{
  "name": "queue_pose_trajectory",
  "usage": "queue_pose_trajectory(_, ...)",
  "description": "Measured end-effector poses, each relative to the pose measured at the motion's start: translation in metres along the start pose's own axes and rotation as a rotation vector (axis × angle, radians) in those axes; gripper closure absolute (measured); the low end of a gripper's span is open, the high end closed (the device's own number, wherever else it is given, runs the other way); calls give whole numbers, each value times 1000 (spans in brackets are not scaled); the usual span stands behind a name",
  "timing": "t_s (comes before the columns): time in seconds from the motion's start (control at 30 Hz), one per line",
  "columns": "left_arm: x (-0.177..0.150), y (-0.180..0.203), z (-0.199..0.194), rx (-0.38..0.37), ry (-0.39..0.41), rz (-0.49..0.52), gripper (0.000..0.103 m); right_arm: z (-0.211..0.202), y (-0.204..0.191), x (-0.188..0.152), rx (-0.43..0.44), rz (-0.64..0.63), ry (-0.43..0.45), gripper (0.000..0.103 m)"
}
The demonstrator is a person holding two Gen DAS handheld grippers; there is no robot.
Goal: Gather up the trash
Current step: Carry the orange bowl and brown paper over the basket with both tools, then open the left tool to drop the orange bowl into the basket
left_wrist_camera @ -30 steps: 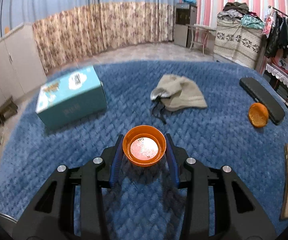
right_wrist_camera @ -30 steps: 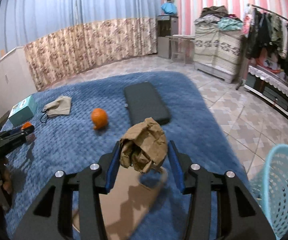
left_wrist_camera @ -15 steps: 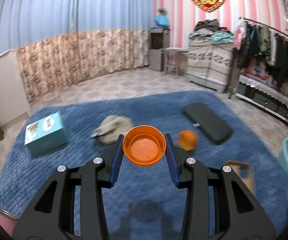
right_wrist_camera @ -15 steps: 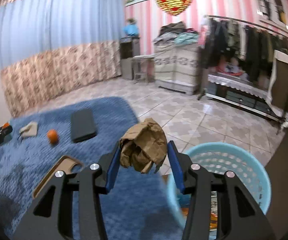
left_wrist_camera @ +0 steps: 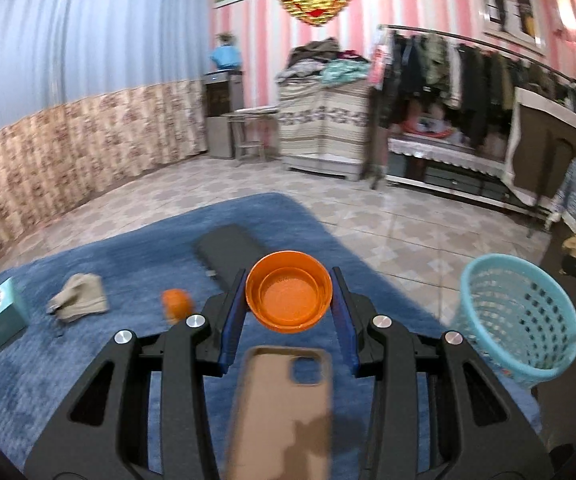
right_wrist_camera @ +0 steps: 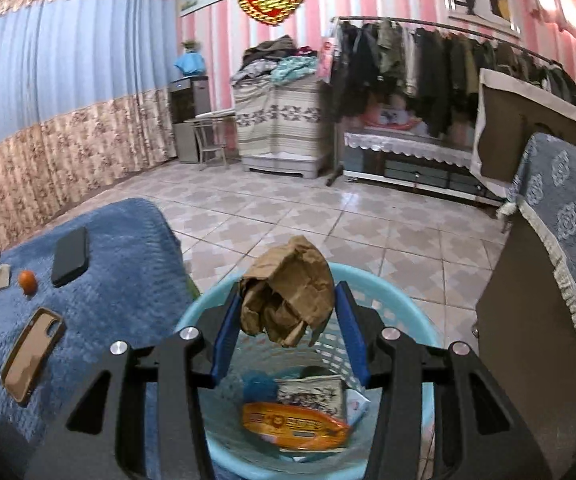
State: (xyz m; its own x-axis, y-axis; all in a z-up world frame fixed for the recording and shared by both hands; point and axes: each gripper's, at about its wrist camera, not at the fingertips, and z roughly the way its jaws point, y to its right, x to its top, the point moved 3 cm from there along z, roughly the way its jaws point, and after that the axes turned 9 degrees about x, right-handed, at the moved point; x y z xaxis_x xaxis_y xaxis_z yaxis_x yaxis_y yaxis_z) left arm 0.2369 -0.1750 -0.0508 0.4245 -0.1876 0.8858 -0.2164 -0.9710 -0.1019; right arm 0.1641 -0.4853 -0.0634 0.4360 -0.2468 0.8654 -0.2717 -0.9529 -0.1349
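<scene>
Already my right claw [right_wrist_camera: 284, 322], clamped on crumpled brown paper [right_wrist_camera: 288, 294], hangs over the part-filled blue basket [right_wrist_camera: 403, 312]; my left claw [left_wrist_camera: 288, 316] grips an orange cap [left_wrist_camera: 289, 297] beside it.

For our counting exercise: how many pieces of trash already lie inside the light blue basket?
4 can be made out in the light blue basket: an orange wrapper, a patterned packet, a blue scrap and a pale packet. More may lie hidden beneath.
</scene>
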Motion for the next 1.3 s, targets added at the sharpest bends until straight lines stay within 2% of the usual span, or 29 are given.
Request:
queue_pose_trajectory(0.23,1,72,8,-111,-2,60,64,-1,11,-4,-6,2,-2,57)
queue_pose_trajectory(0.37,-5,106,17,-166,-13,90,64,1,17,-7,-50,14,-15,57)
queue_pose_trajectory(0.5,-11,151,27,-225,-27,121,64,-3,39,-7,-118,56,-11,57)
queue_pose_trajectory(0.67,-15,200,28,-289,-9,177,64,-6,64,-12,-149,133,-9,57)
queue_pose_trajectory(0.83,-16,232,31,-341,-13,212,64,2,73,-15,-173,163,-32,57)
queue_pose_trajectory(1.0,-13,243,31,-360,-12,231,63,-1,79,-15,-192,180,-27,57)
queue_pose_trajectory(1.03,-12,242,29,-360,-5,236,60,-1,78,-15,-190,180,-27,57)
queue_pose_trajectory(1.1,-9,241,24,-339,21,248,26,0,75,-16,-186,171,-31,57)
queue_pose_trajectory(1.13,-6,237,19,-320,51,237,20,1,73,-16,-184,165,-33,57)
queue_pose_trajectory(1.17,-4,232,17,-312,67,230,16,3,70,-16,-182,161,-36,57)
queue_pose_trajectory(1.3,6,211,18,-282,61,193,13,7,65,-16,-171,153,-42,57)
